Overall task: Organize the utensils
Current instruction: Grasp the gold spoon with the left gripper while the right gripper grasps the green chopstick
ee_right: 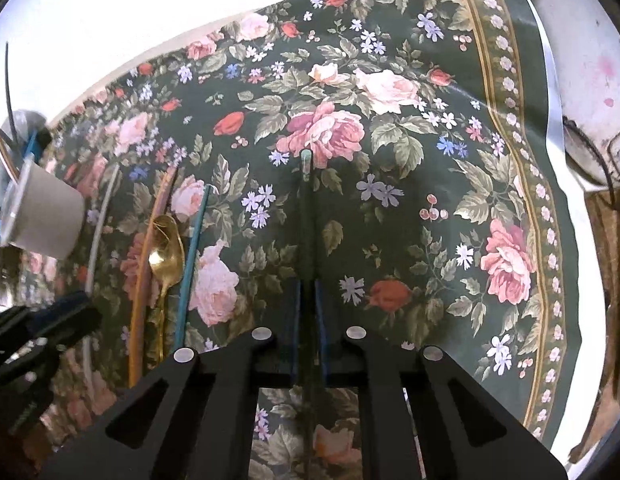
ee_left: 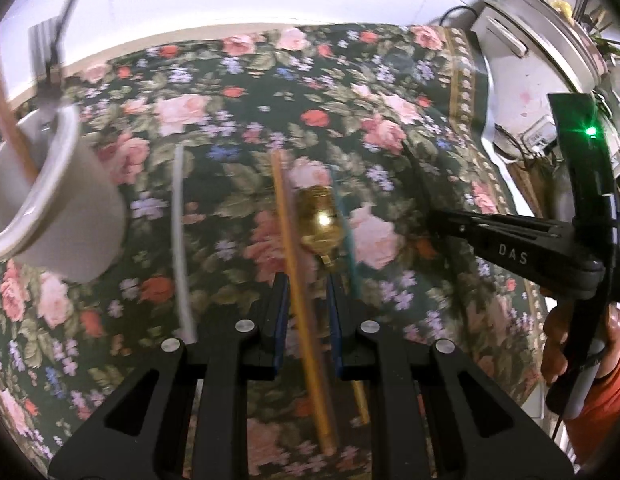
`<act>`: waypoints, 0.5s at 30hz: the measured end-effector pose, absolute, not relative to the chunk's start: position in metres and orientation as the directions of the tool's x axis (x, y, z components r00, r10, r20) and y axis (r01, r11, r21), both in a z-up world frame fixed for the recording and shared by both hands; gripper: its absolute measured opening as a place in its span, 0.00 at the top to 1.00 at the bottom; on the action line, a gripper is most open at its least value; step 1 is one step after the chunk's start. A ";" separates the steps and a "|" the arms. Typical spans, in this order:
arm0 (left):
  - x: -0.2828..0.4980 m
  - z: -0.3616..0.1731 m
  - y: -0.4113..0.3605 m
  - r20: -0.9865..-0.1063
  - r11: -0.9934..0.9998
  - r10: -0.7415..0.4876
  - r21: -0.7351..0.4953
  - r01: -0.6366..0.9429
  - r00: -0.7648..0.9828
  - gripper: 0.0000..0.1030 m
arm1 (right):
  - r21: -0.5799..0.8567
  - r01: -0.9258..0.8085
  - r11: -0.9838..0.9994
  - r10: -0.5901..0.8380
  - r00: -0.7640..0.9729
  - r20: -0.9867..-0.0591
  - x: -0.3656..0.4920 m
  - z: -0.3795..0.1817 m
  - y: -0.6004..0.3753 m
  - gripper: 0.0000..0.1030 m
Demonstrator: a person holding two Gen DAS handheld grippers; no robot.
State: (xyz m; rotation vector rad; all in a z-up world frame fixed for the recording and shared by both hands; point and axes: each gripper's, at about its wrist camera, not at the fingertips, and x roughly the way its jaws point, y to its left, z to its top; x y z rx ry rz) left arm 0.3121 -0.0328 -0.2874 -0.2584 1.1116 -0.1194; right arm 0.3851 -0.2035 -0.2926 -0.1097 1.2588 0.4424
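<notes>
My right gripper (ee_right: pixel 308 286) is shut on a dark chopstick (ee_right: pixel 305 208) with a pale green tip; it points away over the floral tablecloth (ee_right: pixel 410 152). In the left wrist view that gripper (ee_left: pixel 434 220) reaches in from the right, held by a hand (ee_left: pixel 562 344). My left gripper (ee_left: pixel 305 284) hovers with a narrow gap between its pads. Through the gap I see an orange chopstick (ee_left: pixel 287 216) and a gold spoon (ee_left: pixel 320 220) on the cloth; neither looks pinched. A teal chopstick (ee_right: pixel 191 256) and a white chopstick (ee_left: pixel 178 240) lie alongside. A white mug (ee_left: pixel 57 208) at the left holds a wooden stick (ee_left: pixel 13 120).
A white rice cooker (ee_left: pixel 530 60) stands at the far right, just off the cloth's border, with cables beside it. A white wall runs behind the table. In the right wrist view, the blurred left gripper (ee_right: pixel 49 320) is at the lower left, beside the mug (ee_right: pixel 41 216).
</notes>
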 end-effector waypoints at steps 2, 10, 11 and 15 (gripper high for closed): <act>0.319 -0.289 -0.041 -0.870 0.960 -0.243 -0.279 -0.024 0.429 0.84 | 0.181 -0.377 0.908 0.284 0.240 -0.928 0.382 -0.286 -0.209 0.94; 0.339 -0.308 -0.055 -0.901 0.969 -0.203 -0.240 -0.051 0.383 0.84 | 0.238 -0.378 0.895 0.355 0.276 -0.893 0.374 -0.262 -0.230 0.94; 0.341 -0.311 -0.054 -0.908 0.972 -0.188 -0.226 -0.059 0.374 0.84 | 0.245 -0.378 0.893 0.362 0.278 -0.890 0.373 -0.260 -0.234 0.94; 0.346 -0.316 -0.052 -0.911 0.974 -0.176 -0.215 -0.067 0.374 0.84 | 0.258 -0.381 0.888 0.379 0.287 -0.880 0.373 -0.254 -0.239 0.94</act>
